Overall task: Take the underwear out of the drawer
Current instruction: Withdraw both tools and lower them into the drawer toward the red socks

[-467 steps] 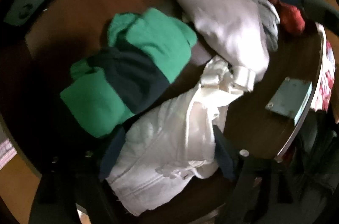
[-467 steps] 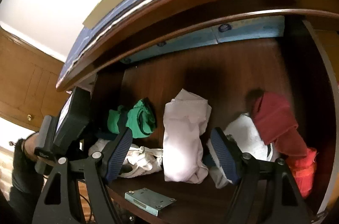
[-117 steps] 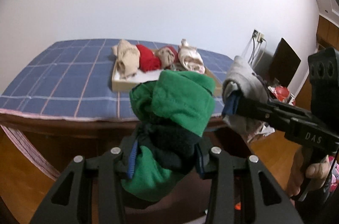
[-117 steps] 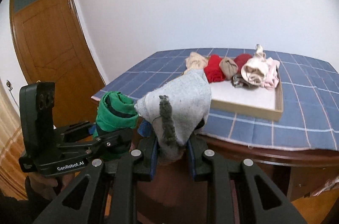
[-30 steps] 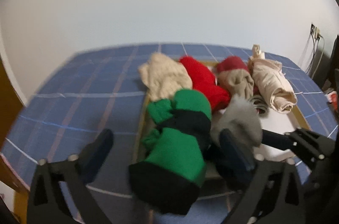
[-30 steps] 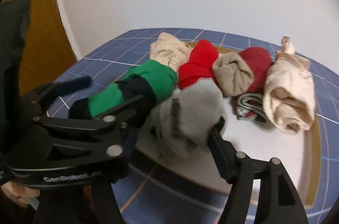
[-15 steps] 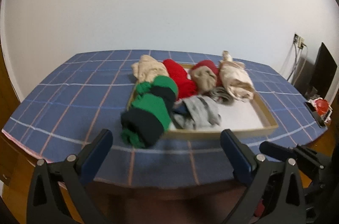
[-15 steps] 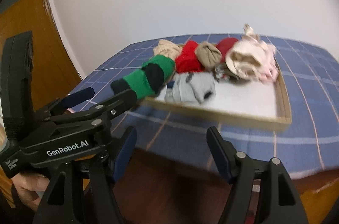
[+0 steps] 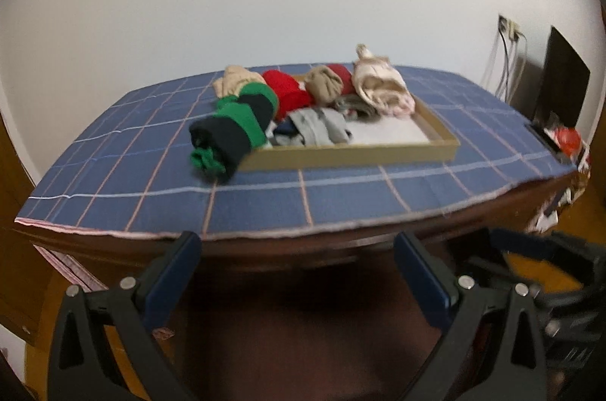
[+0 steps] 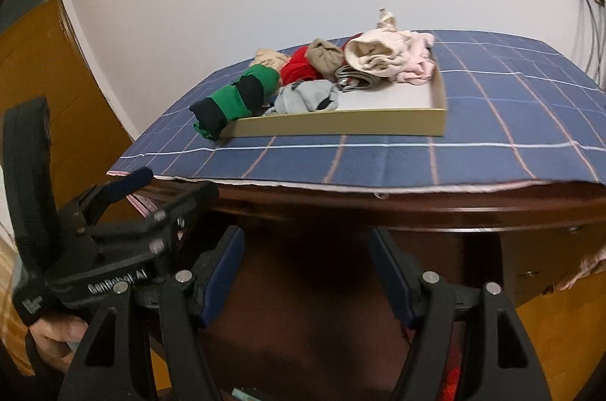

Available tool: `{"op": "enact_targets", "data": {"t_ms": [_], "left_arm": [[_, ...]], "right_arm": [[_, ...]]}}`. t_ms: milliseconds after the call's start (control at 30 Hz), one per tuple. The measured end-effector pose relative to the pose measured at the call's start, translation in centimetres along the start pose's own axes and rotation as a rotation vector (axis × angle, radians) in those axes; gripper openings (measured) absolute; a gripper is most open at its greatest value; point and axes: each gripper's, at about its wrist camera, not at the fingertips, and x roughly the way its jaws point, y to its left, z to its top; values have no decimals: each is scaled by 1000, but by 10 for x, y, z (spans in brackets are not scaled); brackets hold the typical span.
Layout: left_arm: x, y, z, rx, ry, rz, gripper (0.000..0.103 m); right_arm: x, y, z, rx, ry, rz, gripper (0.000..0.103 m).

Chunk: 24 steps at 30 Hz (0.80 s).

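Note:
A shallow cardboard tray (image 9: 348, 155) (image 10: 341, 126) stands on the blue checked tablecloth. A green-and-black roll of underwear (image 9: 235, 128) (image 10: 238, 97) lies over its left end, and a grey piece (image 9: 318, 126) (image 10: 306, 97) lies just inside. Beige, red, tan and cream-pink rolls fill the back of the tray. My left gripper (image 9: 297, 281) hangs open below the table's front edge with nothing between its fingers. My right gripper (image 10: 306, 274) is open too, beside it and holding nothing. A dark wooden recess under the tabletop lies ahead of both.
The tablecloth's (image 9: 341, 200) front edge overhangs the dark wood. A wooden door (image 10: 30, 60) stands to the left. A black screen (image 9: 564, 86), wall cables and a red object (image 9: 568, 137) sit at the table's right. A hand (image 10: 49, 336) holds the left gripper.
Both grippers have drawn back from the tray and down to below the table's front edge. The green-and-black roll and the grey piece stay behind in the tray.

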Motion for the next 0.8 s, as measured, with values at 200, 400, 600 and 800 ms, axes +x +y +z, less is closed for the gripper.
{"op": "enact_targets", "data": {"t_ms": [200, 400, 600, 800], "left_arm": [[-8, -13, -21, 13, 24, -16, 103], [-22, -23, -38, 60, 16, -21, 103], [-34, -35, -55, 103, 22, -52, 103], [-33, -47, -73, 140, 61, -67, 103]], "right_arm": [[-26, -8, -16, 21, -45, -32, 70], [-59, -10, -36, -14, -97, -91, 70], [-81, -14, -54, -37, -102, -136, 70], [-97, -27, -68, -16, -89, -165, 70]]}}
